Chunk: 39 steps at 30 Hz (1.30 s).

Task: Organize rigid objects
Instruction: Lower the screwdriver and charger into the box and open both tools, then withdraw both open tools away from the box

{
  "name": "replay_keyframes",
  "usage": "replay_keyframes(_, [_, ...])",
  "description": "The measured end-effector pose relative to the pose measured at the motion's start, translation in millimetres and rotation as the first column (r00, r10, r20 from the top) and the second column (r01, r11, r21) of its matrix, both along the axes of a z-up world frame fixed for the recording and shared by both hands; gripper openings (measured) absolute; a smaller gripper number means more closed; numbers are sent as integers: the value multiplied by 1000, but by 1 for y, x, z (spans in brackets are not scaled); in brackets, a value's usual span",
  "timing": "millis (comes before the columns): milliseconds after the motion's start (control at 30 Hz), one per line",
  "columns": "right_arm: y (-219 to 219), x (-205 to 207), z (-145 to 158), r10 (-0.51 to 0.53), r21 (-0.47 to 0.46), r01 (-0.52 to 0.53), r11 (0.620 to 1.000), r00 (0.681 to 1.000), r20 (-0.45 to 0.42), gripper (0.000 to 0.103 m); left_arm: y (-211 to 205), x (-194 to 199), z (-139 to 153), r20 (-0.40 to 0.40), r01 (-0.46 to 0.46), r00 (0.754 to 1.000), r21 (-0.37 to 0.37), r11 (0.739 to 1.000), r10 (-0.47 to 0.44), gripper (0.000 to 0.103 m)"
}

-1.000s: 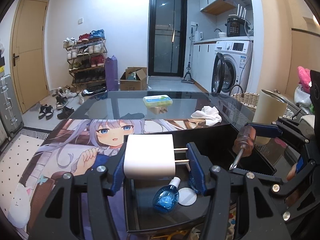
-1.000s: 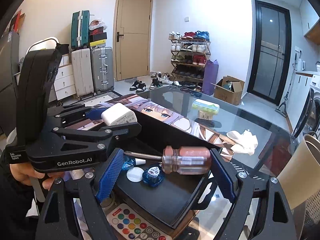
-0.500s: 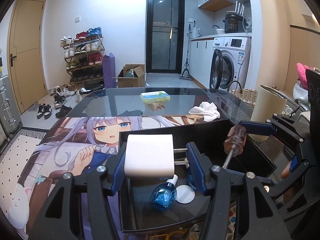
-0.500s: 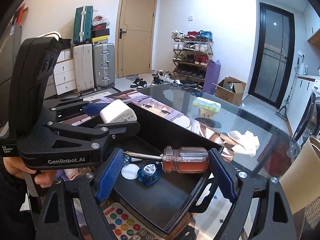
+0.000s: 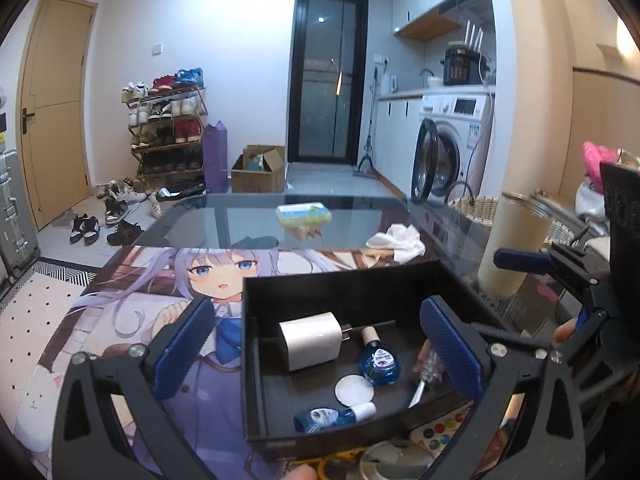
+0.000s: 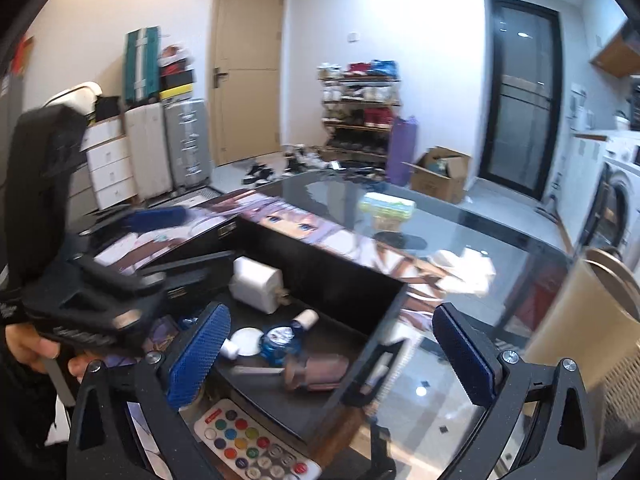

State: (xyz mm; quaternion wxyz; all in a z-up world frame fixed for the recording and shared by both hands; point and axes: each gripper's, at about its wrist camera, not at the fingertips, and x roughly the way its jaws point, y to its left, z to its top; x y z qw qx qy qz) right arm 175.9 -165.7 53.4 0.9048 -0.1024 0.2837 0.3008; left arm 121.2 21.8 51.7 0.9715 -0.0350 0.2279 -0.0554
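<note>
A black open box [image 5: 256, 364] [image 6: 320, 276] sits on the anime mat. Inside lie a white charger plug [image 5: 310, 340] [image 6: 256, 284], two blue bottles [image 5: 378, 362] [image 5: 332, 418], a white round lid [image 5: 354, 390] and a clear-handled screwdriver [image 5: 426, 374] [image 6: 316, 372]. My left gripper [image 5: 316, 350] is open and empty above the box. My right gripper [image 6: 328, 356] is open and empty over the box's near right corner.
A colour-button remote [image 6: 256, 444] lies in front of the box. On the glass table [image 5: 240, 216] stand a green-lidded case [image 5: 304, 214], a white cloth [image 5: 398, 242] and a tan cylinder [image 5: 514, 244]. A washing machine [image 5: 452, 148] and shoe rack [image 5: 168, 132] stand beyond.
Both grippers opened. The white plug dropped from the left gripper into the box, and the screwdriver dropped from the right gripper into the box.
</note>
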Motion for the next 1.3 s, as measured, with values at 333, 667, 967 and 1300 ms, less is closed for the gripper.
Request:
replay_keyframes(333, [-20,-30,-7,-69,-22,67,998,990,-127,103,22,-38,-2,-61,-34,998,-17,999,33,103])
replay_keyframes(667, [-12,-64,-21,-27,-49,17,999,980,-199,103,30,-69,-19,-100,-49,994,-2,999,49,103])
replay_keyframes(967, [-1,-70,-41,-38,-115,6,993,960,-276,103,31,-80,-35,-162,-45,986,12,999,47,103])
replay_keyframes(1300, [10,-60,-61,-76,-149,25,988,934,-348,103,31,-78,-49,-212,-36,976,33,999,42,103])
